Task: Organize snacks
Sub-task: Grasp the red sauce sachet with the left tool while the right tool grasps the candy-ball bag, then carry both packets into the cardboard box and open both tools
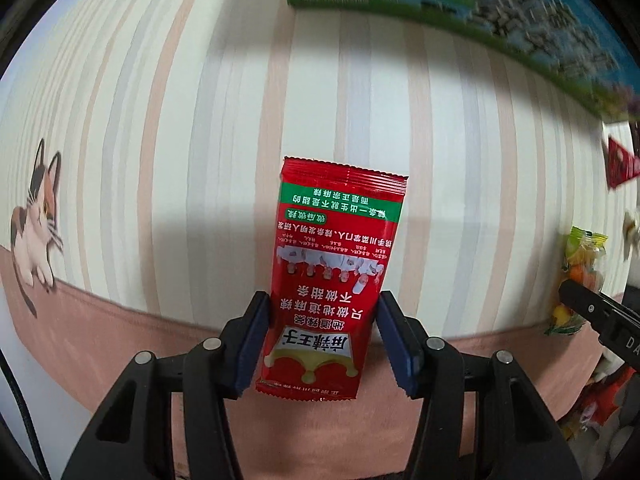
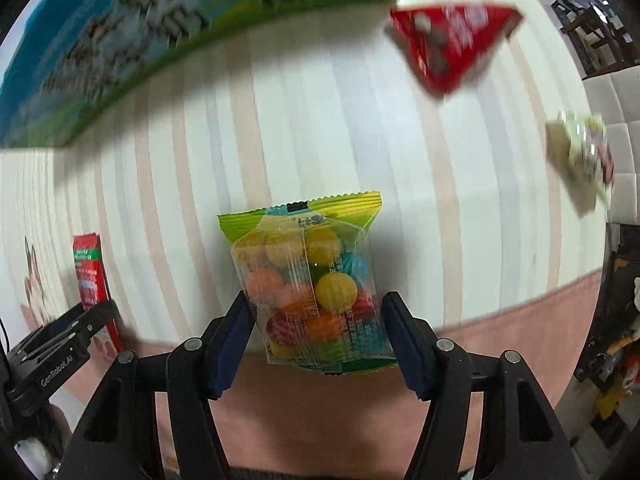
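Snacks were mid-sort: the left hand-held gripper (image 1: 318, 344) pinched a red spicy-strip packet (image 1: 334, 276) above the striped counter (image 1: 180, 140), and the right hand-held gripper (image 2: 316, 336) clasped a clear candy bag (image 2: 310, 284). A green-blue box (image 2: 120, 40) lay at eleven o'clock in the right view. Next, probably, each needed carrying to the box.

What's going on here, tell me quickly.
A person is sorting snacks with two handheld grippers. The left gripper is shut on a red spicy-strip packet; the right gripper is shut on a clear bag of coloured candies. A blue-green box and a red triangular packet lie on the striped tablecloth ahead.
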Demonstrator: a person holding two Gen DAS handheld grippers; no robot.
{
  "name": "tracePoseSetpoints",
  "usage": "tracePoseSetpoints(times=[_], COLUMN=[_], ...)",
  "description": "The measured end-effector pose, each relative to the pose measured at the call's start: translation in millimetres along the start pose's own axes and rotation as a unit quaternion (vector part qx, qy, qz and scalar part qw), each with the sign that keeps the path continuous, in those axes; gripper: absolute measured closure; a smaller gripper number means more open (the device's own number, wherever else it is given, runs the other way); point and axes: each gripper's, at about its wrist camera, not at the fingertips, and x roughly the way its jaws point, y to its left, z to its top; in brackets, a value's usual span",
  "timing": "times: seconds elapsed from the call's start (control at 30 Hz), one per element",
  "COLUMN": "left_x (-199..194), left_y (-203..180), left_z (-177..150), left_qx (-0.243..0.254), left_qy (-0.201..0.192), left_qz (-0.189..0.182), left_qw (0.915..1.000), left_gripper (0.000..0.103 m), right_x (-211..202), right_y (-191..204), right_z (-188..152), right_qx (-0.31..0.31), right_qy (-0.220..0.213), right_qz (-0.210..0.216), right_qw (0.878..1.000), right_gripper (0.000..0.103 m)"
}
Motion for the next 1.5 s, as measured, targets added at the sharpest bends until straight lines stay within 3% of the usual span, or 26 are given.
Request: tracePoseSetpoints(times=[0.3,0.53,0.77,1.2,1.5], left_x=[16,19,11,-31,-96], left_y=[-15,-20,-45,-70,-84], left_z=[-17,-3,-12,-26,-25], left_qx=[0.011,0.022,0.033,0.051,0.059], left_qy=[0.011,0.007,-0.009,-0.041,-0.083], left_qz=[0.006,0.013,0.025,0.009,-0.035], left_qw=[0.9999,0.9996,0.9991,0.9979,0.9942], left_gripper=[0.049,0.051,0.055,0.057,0.057], right_x=[5,25,37,25,-27], right_y=[2,57,81,95,115], right_z=[8,9,-28,-53,-64], right_qx=[-0.012,-0.039,-0.068,-0.066,-0.070], right_qy=[0.016,0.015,0.000,-0.004,-0.040], right_qz=[-0.017,-0.054,-0.076,-0.041,0.019], right_qw=[1.000,0.998,0.995,0.997,0.997], right_gripper=[0.035,0.033,0.043,0.046,0.047])
